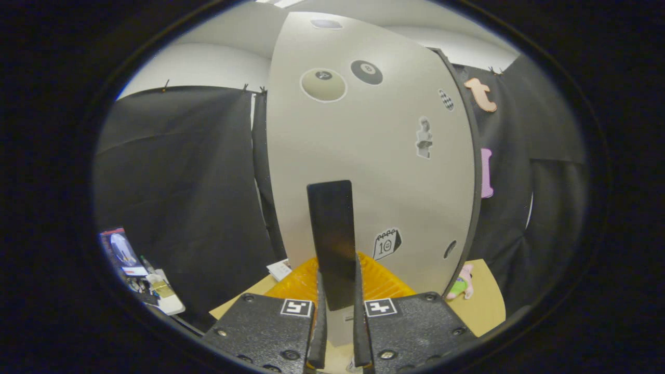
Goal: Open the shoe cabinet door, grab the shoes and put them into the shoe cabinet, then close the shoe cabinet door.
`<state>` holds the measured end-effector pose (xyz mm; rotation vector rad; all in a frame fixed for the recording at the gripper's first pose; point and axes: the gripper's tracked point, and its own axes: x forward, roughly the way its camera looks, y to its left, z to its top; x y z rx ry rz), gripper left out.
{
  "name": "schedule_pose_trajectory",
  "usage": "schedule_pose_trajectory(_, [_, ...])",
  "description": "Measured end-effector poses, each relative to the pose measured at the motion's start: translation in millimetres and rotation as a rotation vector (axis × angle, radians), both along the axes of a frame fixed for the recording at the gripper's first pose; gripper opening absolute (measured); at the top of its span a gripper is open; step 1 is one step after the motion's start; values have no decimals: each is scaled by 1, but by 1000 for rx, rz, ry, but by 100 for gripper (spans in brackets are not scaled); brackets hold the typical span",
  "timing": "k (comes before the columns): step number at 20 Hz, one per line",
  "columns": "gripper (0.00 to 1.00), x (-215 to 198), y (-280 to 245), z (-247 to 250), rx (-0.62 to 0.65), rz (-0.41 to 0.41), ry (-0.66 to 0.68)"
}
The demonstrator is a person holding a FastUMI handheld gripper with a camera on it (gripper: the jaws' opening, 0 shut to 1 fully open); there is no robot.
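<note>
The gripper (337, 332) pinches the dark handle (332, 239) of the grey cabinet door (363, 156), at the frame's centre. If it pulls crookedly, the handle may slip out.

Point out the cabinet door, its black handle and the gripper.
cabinet door (374, 171): gripper view, on its pale stickered face.
black handle (332, 234): gripper view, mid-bar, between the fingers.
gripper (338, 317): gripper view, midway between fingertips closed on the handle.

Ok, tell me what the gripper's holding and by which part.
The gripper is shut on the dark handle of the shoe cabinet door, at the handle's lower end.
</note>
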<state>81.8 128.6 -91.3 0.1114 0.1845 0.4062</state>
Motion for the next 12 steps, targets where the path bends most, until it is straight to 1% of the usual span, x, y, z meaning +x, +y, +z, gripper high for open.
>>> schedule_pose_trajectory(3, [23,-4,-19,-2,-12,29,-1])
schedule_pose_trajectory(6, [21,-12,-40,-2,-10,26,-6])
schedule_pose_trajectory(9, [18,-13,-60,-2,-9,-8,-11])
schedule_pose_trajectory(12, [14,-15,-84,-3,2,-69,-9])
